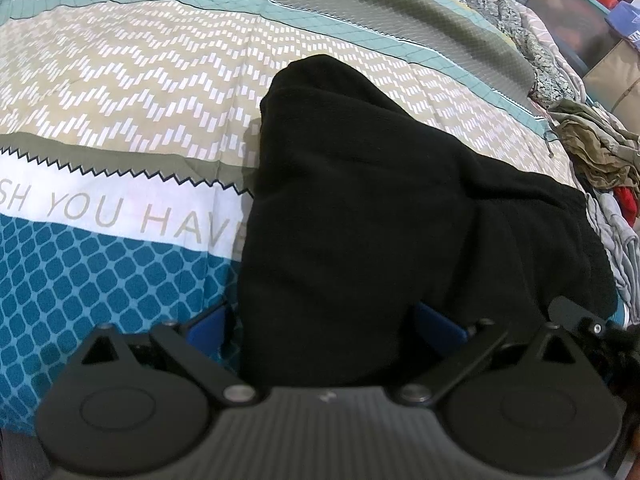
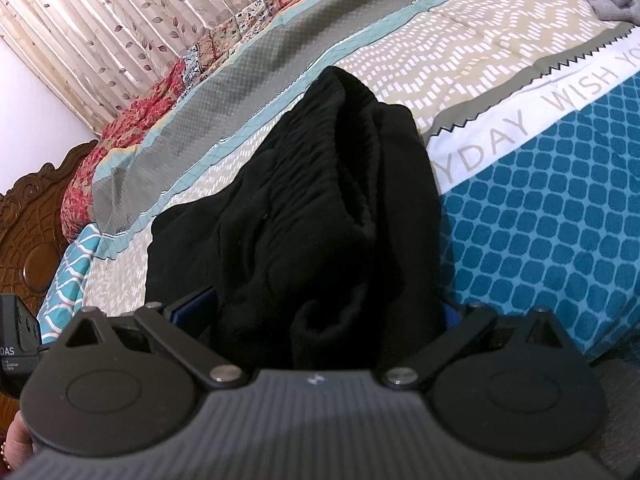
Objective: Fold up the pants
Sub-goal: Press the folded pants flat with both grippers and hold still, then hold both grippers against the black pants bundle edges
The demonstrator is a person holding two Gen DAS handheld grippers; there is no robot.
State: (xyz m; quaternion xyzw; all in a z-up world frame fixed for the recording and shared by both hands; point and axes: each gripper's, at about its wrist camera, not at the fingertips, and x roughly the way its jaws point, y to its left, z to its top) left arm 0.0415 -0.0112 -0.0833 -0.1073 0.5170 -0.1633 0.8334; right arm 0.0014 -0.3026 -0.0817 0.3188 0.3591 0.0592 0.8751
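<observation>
Both tongs bite bunched cloth here: the left gripper (image 1: 324, 328) and right gripper (image 2: 320, 316) each hold, jaws wide around it, the near edge of the black fleece pants (image 1: 380, 208) on the patterned bedsheet (image 1: 120, 120), apparently mid-fold, flattening left.

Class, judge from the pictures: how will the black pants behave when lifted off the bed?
The pants look floppy: they lie in soft folds on the bed, so they would likely sag from the right tongs. The fabric looks thick and fleecy, probably not slippery, and bunched at the left tongs.
</observation>
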